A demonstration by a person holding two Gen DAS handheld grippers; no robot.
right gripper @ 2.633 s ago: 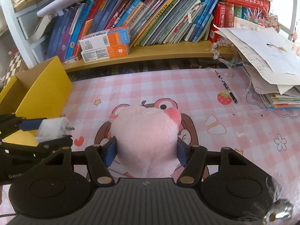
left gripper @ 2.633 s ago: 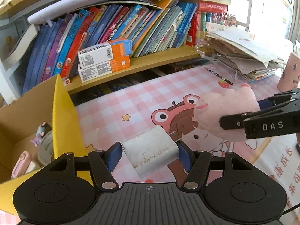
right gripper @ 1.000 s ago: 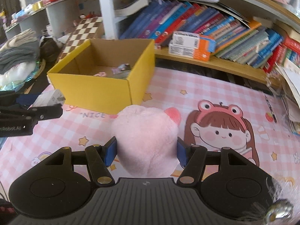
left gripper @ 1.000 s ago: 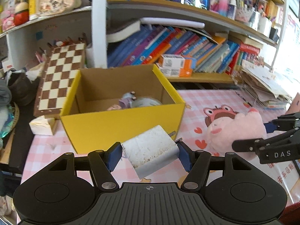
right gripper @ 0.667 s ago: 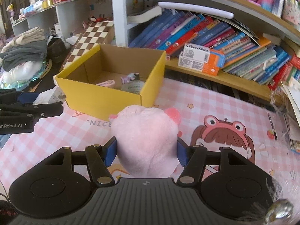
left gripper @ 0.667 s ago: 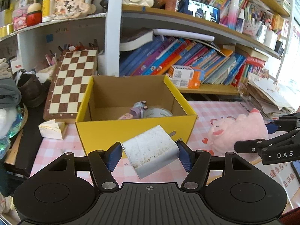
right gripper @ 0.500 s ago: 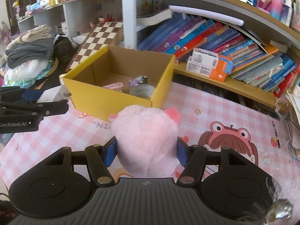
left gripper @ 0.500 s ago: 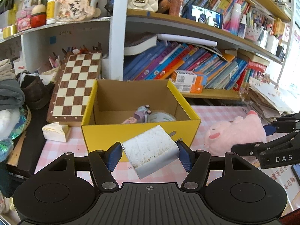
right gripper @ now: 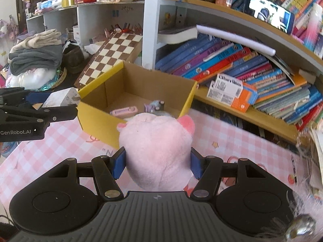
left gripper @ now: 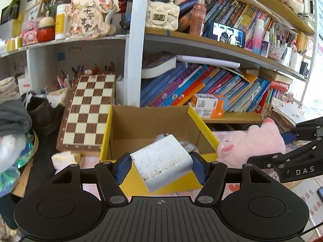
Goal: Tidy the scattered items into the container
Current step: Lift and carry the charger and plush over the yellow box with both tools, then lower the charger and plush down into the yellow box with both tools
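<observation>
My left gripper (left gripper: 161, 166) is shut on a white plug adapter (left gripper: 163, 162) and holds it in the air just before the near wall of the yellow cardboard box (left gripper: 193, 113). My right gripper (right gripper: 157, 161) is shut on a pink plush toy (right gripper: 157, 151), held above the table just right of the box (right gripper: 97, 117). The plush also shows in the left wrist view (left gripper: 252, 143), and the adapter in the right wrist view (right gripper: 60, 98). Inside the box lie a pink item (right gripper: 123, 111) and a small purple toy (right gripper: 153, 104).
A chessboard (left gripper: 90, 109) leans left of the box. Bookshelves with leaning books (left gripper: 201, 88) and an orange-white carton (right gripper: 232, 92) stand behind. Folded clothes (right gripper: 36, 54) lie far left. A pink checked mat (right gripper: 232, 141) covers the table.
Both grippers have risen and moved closer to the box with their loads still held. The box now sits nearer and more central in both views.
</observation>
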